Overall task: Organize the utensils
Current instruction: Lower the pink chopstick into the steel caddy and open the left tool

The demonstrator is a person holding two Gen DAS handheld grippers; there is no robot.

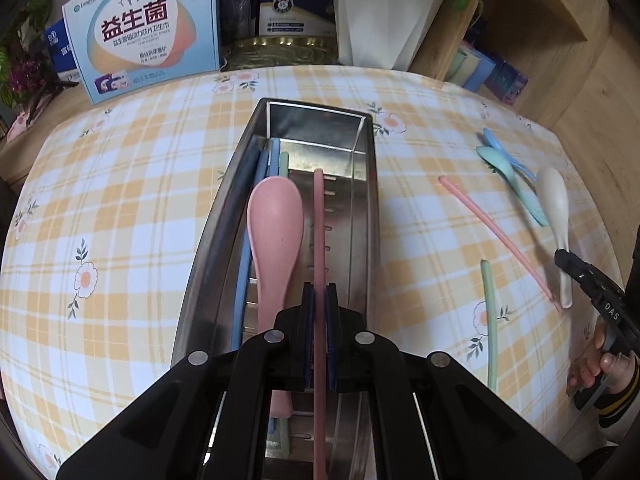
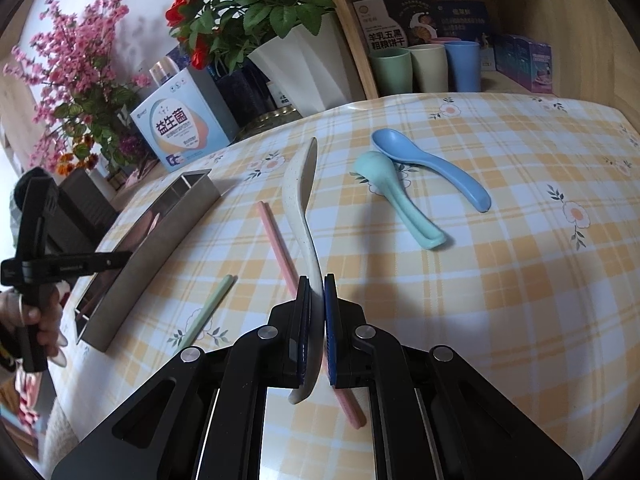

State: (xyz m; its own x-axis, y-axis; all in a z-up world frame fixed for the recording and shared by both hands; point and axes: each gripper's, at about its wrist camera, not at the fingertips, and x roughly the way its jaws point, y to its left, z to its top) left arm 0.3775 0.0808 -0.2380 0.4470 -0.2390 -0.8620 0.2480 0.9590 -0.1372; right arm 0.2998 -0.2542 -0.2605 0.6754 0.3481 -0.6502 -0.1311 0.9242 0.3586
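My left gripper point(image 1: 319, 292) is shut on a pink chopstick point(image 1: 319, 232), held lengthwise over the steel utensil tray point(image 1: 362, 208). A pink spoon point(image 1: 274, 232) and several blue and green chopsticks point(image 1: 256, 184) lie in the tray's left side. My right gripper point(image 2: 316, 284) is shut on the handle of a cream spoon point(image 2: 300, 196), whose bowl points away over the table. On the cloth lie a second pink chopstick point(image 2: 276, 236), a green chopstick point(image 2: 208, 308), a teal spoon point(image 2: 396, 196) and a blue spoon point(image 2: 432, 160).
The table has a yellow plaid cloth point(image 1: 120, 200). Behind it stand a light blue box point(image 1: 140, 28), a white flower pot point(image 1: 380, 20) and a wooden shelf with several cups point(image 2: 424, 68). The person's hand point(image 2: 40, 316) holds the left gripper beside the tray.
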